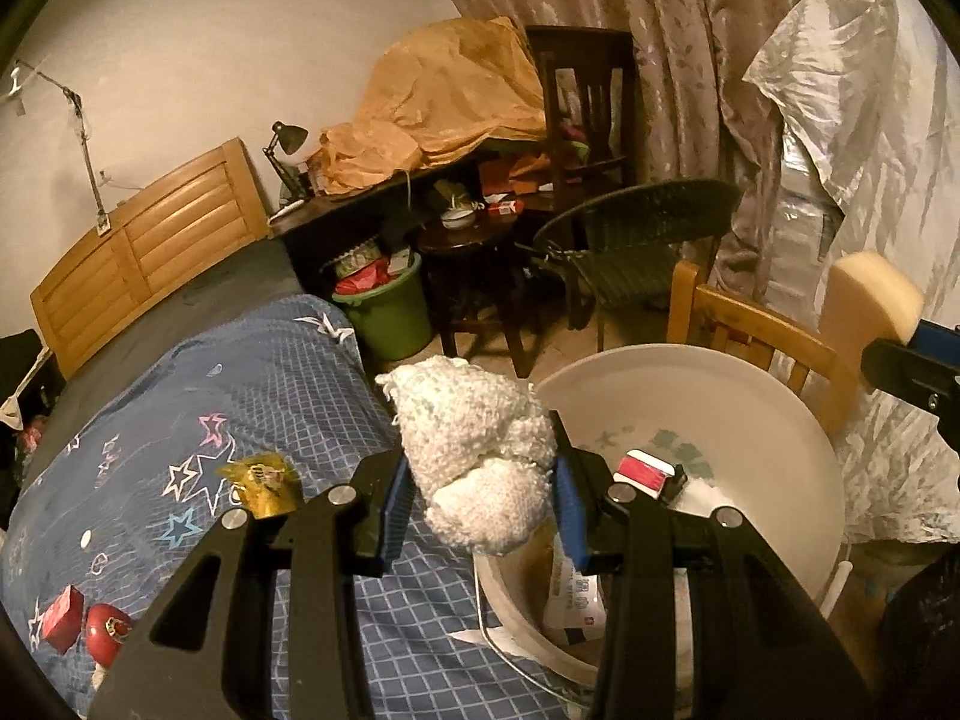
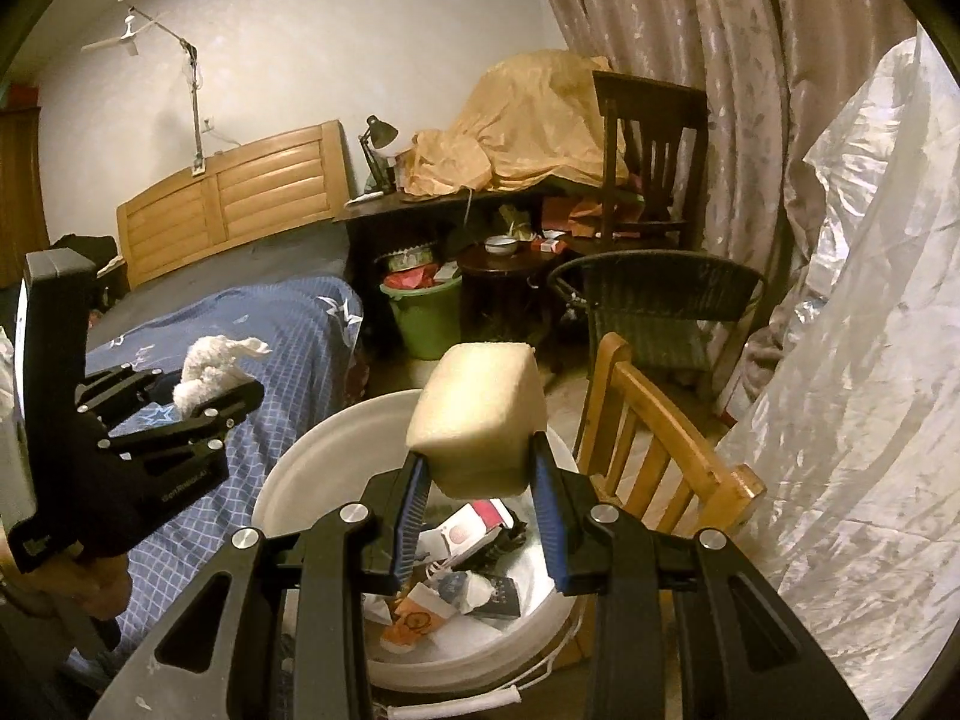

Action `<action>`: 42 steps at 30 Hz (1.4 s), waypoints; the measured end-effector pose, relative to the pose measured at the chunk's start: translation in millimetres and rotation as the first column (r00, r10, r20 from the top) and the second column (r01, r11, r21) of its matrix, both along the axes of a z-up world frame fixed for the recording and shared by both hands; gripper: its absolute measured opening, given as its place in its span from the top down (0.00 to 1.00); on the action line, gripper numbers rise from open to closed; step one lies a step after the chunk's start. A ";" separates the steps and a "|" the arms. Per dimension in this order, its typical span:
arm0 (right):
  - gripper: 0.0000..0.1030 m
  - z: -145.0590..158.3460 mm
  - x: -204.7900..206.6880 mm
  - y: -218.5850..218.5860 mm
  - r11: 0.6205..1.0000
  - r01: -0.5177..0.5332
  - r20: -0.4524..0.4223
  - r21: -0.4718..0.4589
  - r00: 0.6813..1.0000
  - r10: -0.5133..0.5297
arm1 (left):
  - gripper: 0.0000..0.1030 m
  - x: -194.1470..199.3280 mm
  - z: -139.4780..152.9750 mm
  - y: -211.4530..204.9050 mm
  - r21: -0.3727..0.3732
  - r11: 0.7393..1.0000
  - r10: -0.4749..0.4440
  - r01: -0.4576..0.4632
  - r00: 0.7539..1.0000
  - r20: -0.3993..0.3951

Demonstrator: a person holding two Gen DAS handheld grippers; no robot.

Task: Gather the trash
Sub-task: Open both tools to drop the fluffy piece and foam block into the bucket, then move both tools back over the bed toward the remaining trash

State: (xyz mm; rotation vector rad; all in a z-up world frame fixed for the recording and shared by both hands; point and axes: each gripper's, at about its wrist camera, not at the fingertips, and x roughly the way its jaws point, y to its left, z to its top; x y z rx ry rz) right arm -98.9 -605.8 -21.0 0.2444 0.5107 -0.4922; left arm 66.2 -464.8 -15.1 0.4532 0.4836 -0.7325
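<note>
My left gripper point(image 1: 483, 504) is shut on a crumpled white cloth point(image 1: 474, 450), held at the bed's edge beside the white bucket point(image 1: 750, 396); it also shows in the right wrist view point(image 2: 225, 387) with the cloth point(image 2: 210, 366). My right gripper point(image 2: 480, 510) is shut on a yellow sponge point(image 2: 477, 414) above the bucket point(image 2: 312, 456), which holds cartons and wrappers point(image 2: 474, 570). The sponge shows at the right in the left wrist view point(image 1: 873, 294). A gold wrapper point(image 1: 261, 483), a red box point(image 1: 60, 618) and a red round object point(image 1: 108, 630) lie on the blue bedspread point(image 1: 240, 372).
A wooden chair point(image 2: 654, 432) stands right behind the bucket. A dark wicker chair point(image 2: 660, 300), a green bin full of trash point(image 2: 426, 312), a small dark table point(image 2: 504, 276) and a cluttered desk point(image 2: 456, 198) stand beyond. Plastic sheeting point(image 2: 852, 360) hangs at right.
</note>
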 end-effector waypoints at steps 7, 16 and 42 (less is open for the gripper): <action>0.67 -6.5 6.2 -3.9 1.000 -0.006 -0.014 0.011 1.000 0.006 | 0.63 -1.4 -6.6 -6.1 0.014 1.000 -0.015 0.015 1.000 -0.009; 0.67 -13.0 26.9 -13.3 0.999 -0.042 -0.041 0.026 0.998 0.043 | 0.63 7.3 -12.4 -14.7 0.018 0.999 -0.042 0.043 0.998 -0.047; 0.40 -16.1 15.3 47.1 0.999 0.004 0.154 -0.039 0.988 0.002 | 0.29 21.6 19.6 84.4 -0.186 0.979 0.065 -0.084 0.992 -0.104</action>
